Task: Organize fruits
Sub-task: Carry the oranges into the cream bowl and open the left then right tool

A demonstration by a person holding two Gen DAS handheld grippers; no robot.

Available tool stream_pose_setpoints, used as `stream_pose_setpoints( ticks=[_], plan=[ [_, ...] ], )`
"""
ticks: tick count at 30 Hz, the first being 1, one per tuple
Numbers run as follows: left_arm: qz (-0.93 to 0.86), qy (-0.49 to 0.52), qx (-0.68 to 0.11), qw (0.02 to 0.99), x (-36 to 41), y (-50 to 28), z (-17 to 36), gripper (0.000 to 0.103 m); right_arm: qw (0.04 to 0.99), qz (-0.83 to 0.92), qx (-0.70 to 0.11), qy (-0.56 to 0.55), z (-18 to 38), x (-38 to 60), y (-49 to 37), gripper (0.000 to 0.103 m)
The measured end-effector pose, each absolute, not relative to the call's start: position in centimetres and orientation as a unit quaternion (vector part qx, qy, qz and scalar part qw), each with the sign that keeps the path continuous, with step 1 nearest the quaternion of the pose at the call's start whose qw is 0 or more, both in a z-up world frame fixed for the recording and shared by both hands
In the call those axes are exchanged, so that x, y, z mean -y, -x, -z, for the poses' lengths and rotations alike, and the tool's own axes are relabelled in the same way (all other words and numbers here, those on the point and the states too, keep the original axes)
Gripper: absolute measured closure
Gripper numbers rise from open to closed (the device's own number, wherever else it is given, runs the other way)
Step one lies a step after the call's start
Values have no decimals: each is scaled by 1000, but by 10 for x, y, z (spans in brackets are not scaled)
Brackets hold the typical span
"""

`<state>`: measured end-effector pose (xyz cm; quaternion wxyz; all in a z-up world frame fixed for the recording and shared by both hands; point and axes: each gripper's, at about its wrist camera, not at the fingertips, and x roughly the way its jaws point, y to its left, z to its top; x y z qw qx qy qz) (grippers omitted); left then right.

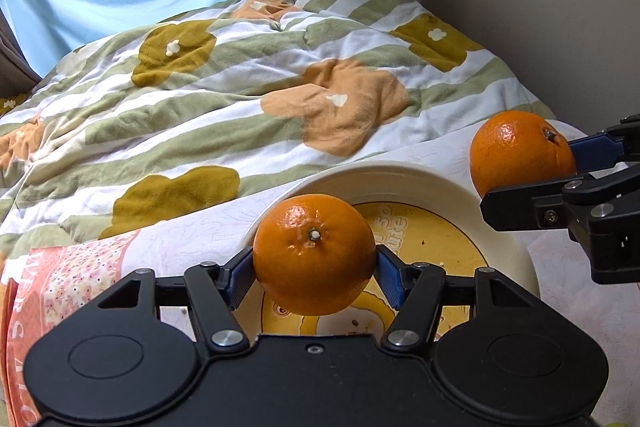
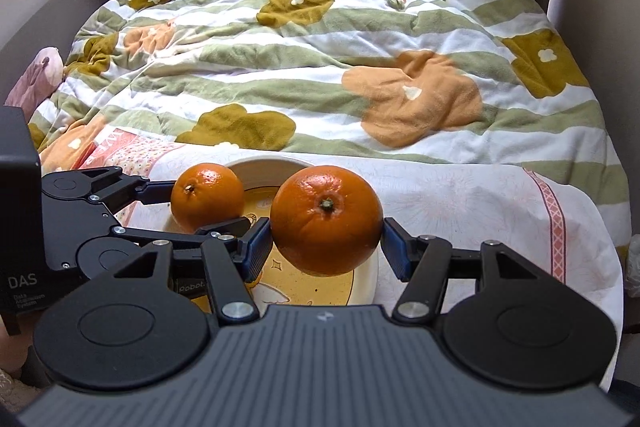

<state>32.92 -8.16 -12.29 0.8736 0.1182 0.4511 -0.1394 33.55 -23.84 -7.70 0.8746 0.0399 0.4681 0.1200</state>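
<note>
**Two oranges, one plate, both grippers loaded**

Left wrist view: the left gripper [image 1: 315, 277] is clamped on an orange [image 1: 315, 253], stem end up, hanging over the near-left rim of the yellow cartoon plate [image 1: 420, 183]. Looks lined up for a drop-off. The right gripper [image 1: 532, 171] comes in from the side pinching a second orange [image 1: 520, 151] past the plate's far-right edge.

Right wrist view: the right gripper [image 2: 327, 241] squeezes its orange [image 2: 327, 219] above the plate [image 2: 264, 167], which sits on a printed cloth [image 2: 460, 195] over the floral duvet [image 2: 320, 67]. My guess: both are held high to avoid bumping.
</note>
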Motion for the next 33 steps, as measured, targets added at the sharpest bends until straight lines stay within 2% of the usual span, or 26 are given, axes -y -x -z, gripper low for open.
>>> stream_pose_setpoints(
  ticks=[4,5,6,8,21,33],
  plan=[
    [136,-126,-457,870,89,-333,131,35,870,-126,-474,-42,83,245,-344,29],
    [135,-130,-448,874,91,-331,130,30,869,-128,-476,-43,84,246,-345,29],
    [133,-135,-442,877,92,-330,128,17,869,-128,-477,-43,85,247,-346,29],
    [127,-147,-432,881,95,-328,124,5,867,-130,-478,-44,85,249,-348,29],
    [105,-119,-441,884,76,-287,99,5,863,-160,-478,-32,85,247,-351,29],
    [77,-86,-437,892,59,-270,87,5,863,-205,-460,48,106,215,-355,29]
  ],
)
